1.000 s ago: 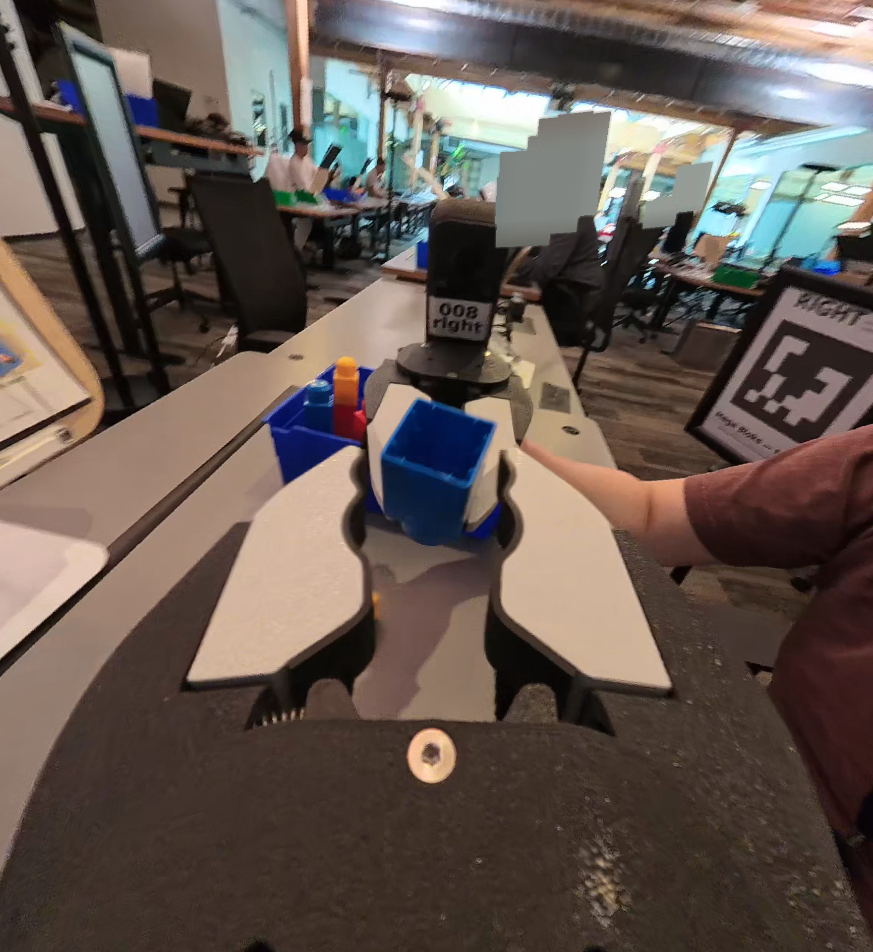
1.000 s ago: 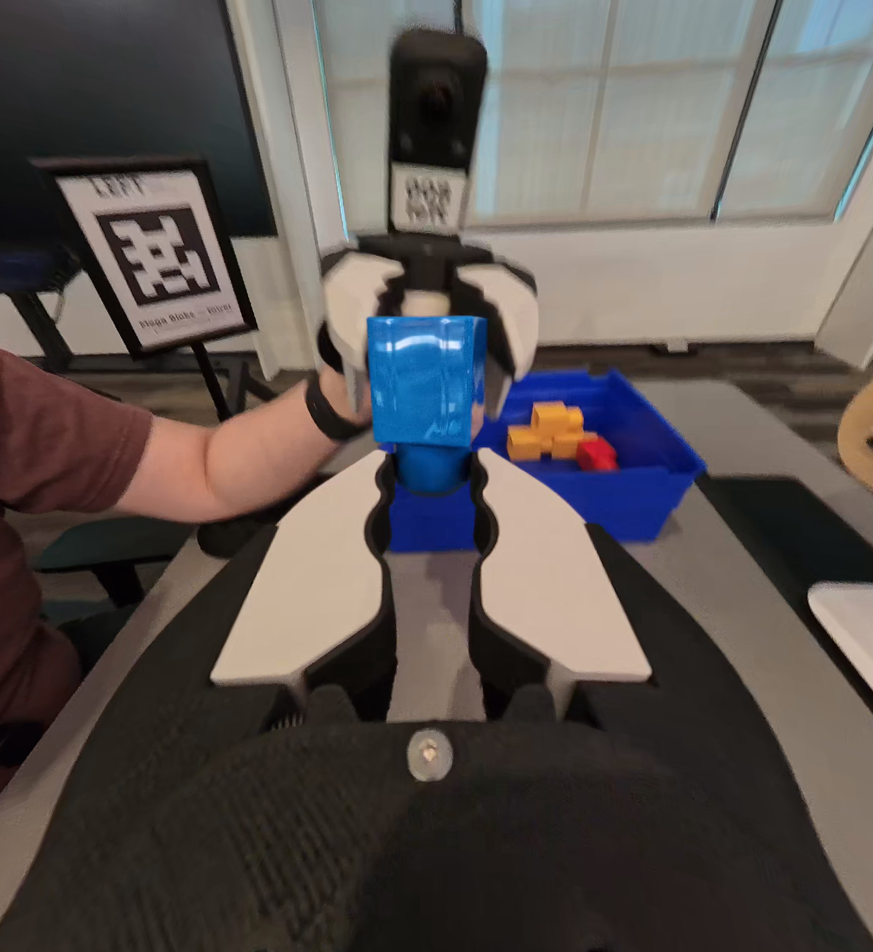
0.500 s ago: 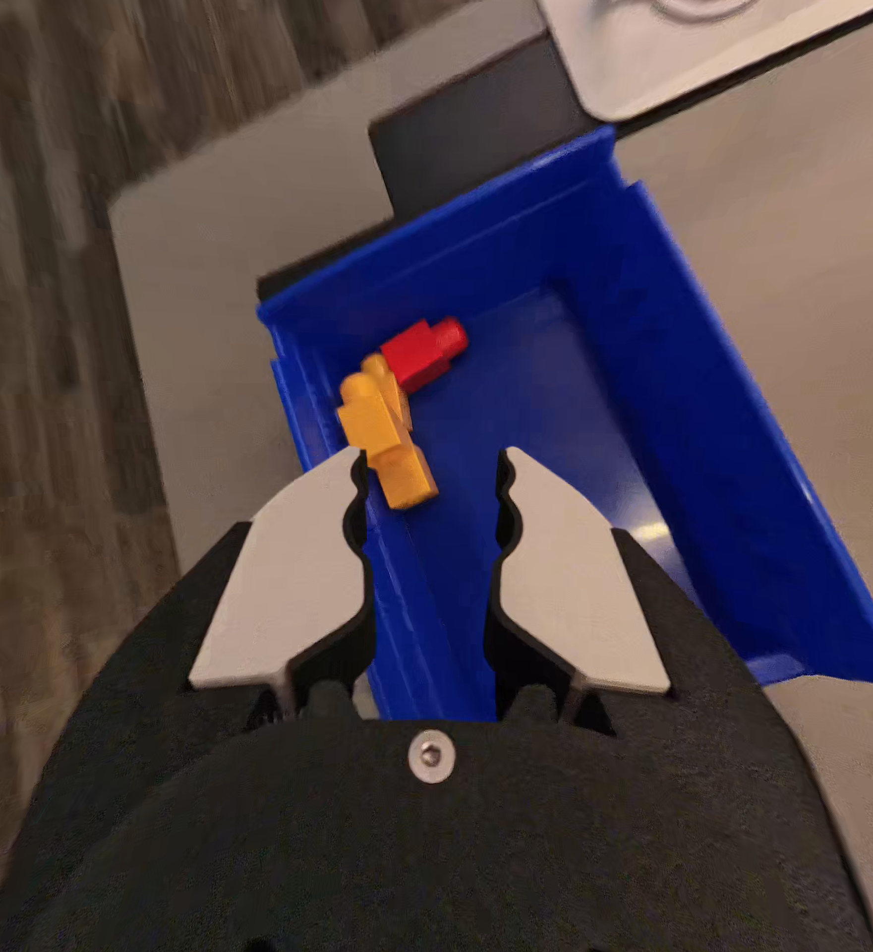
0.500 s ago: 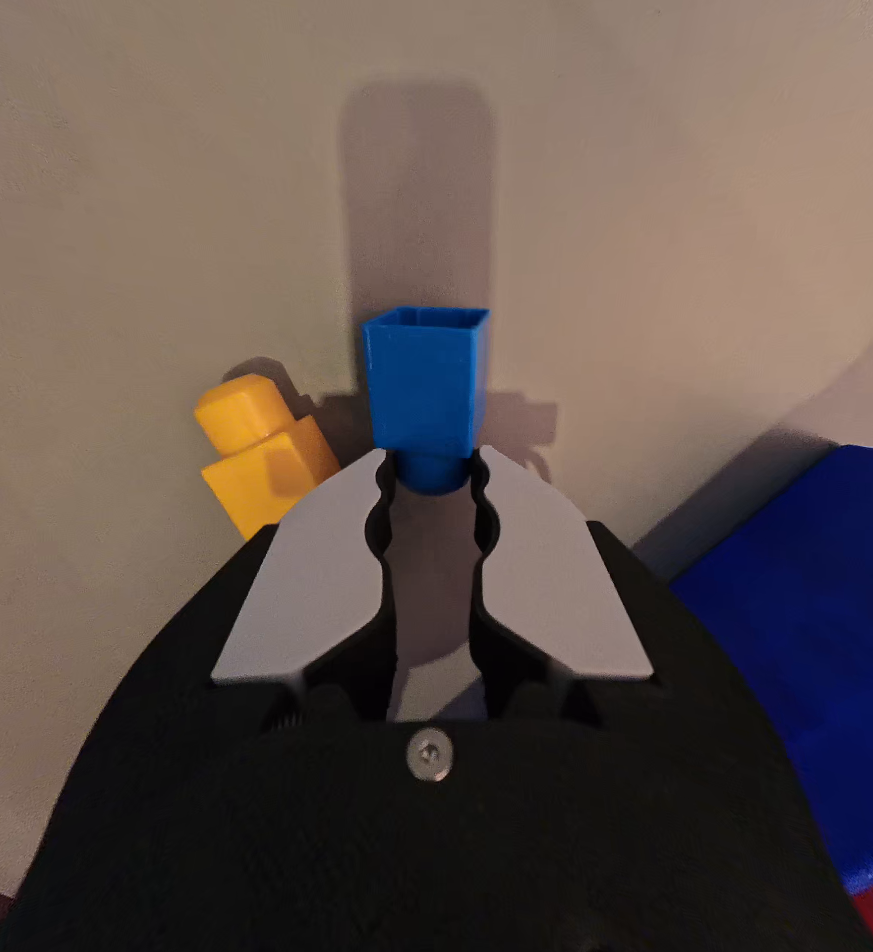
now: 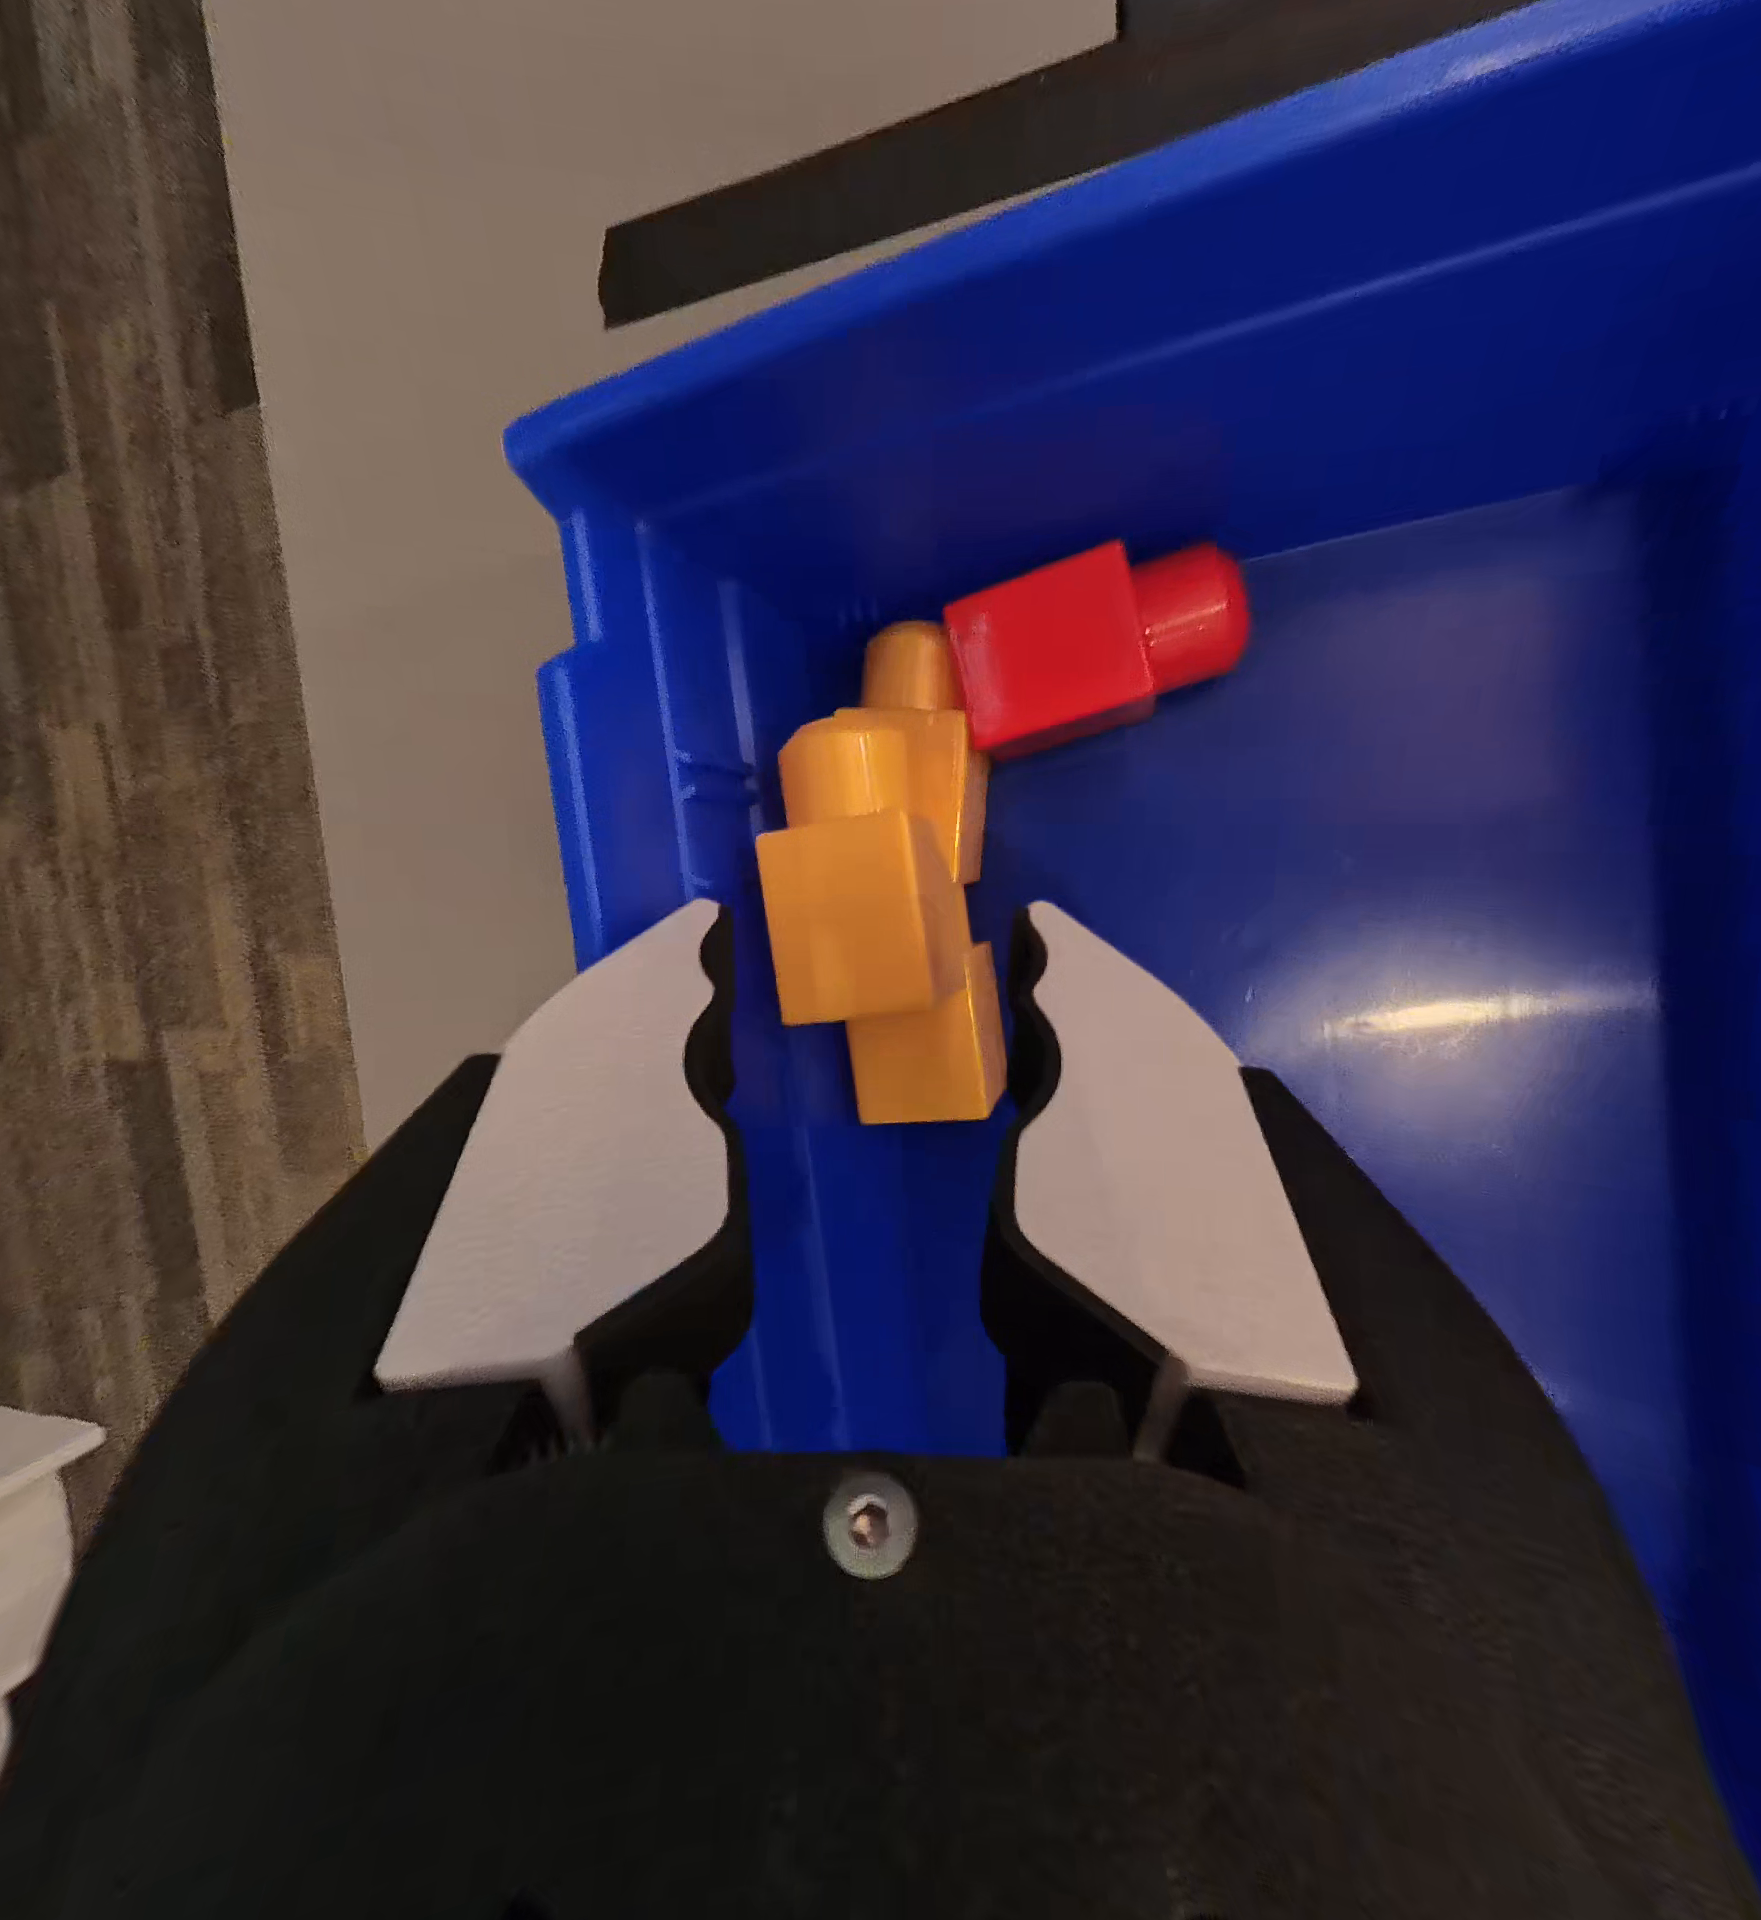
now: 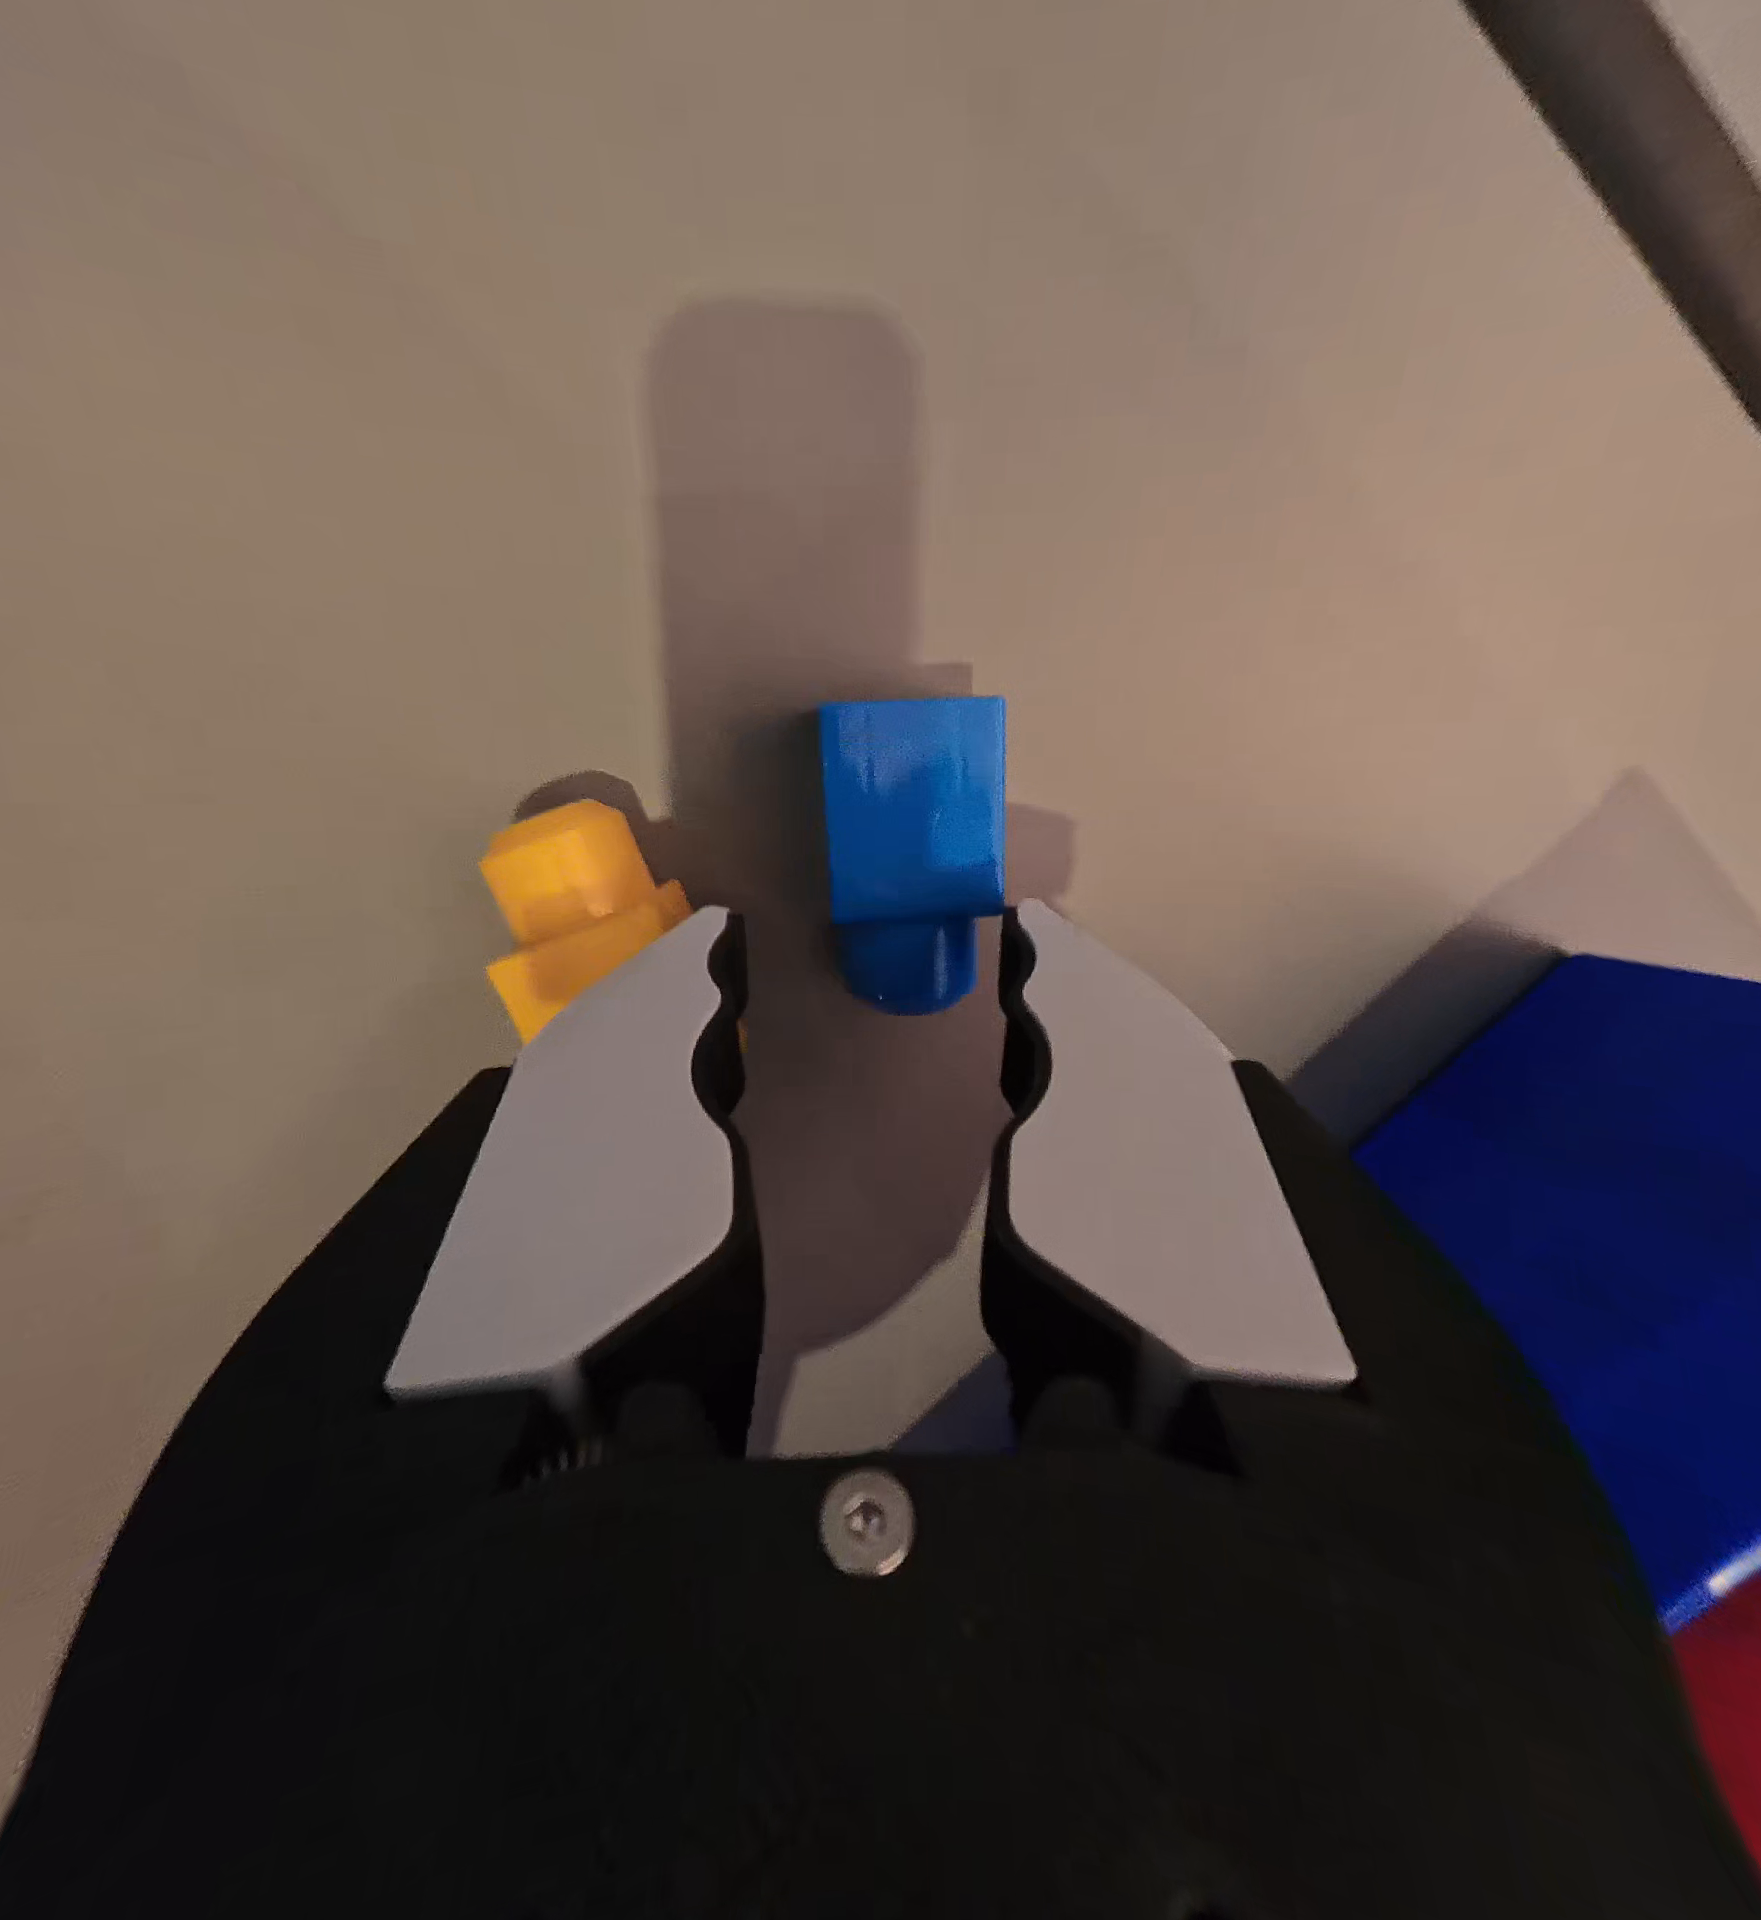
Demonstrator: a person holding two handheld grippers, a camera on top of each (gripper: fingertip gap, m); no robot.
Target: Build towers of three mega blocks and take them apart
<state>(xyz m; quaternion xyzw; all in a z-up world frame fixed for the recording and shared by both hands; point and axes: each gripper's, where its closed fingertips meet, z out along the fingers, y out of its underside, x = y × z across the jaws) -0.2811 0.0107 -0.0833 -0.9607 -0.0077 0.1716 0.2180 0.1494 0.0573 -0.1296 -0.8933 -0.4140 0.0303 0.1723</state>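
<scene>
Currently both grippers empty, fingers apart. Left gripper [image 5: 865, 997] over blue bin [image 5: 1375, 343]; orange blocks [image 5: 855, 925] between fingers, no pad pressing. Red block [image 5: 1052, 655] lies against the orange pile. Right gripper [image 6: 865, 987] over bench [image 6: 336, 416]; blue block [image 6: 907, 821] lies just beyond fingertips, stud toward camera; orange block [image 6: 564, 904] beside left finger.

Risk: orange blocks clustered against bin wall; closing may catch two or jam on wall.

Bin contents show in left view only; bench blocks in right view only.
</scene>
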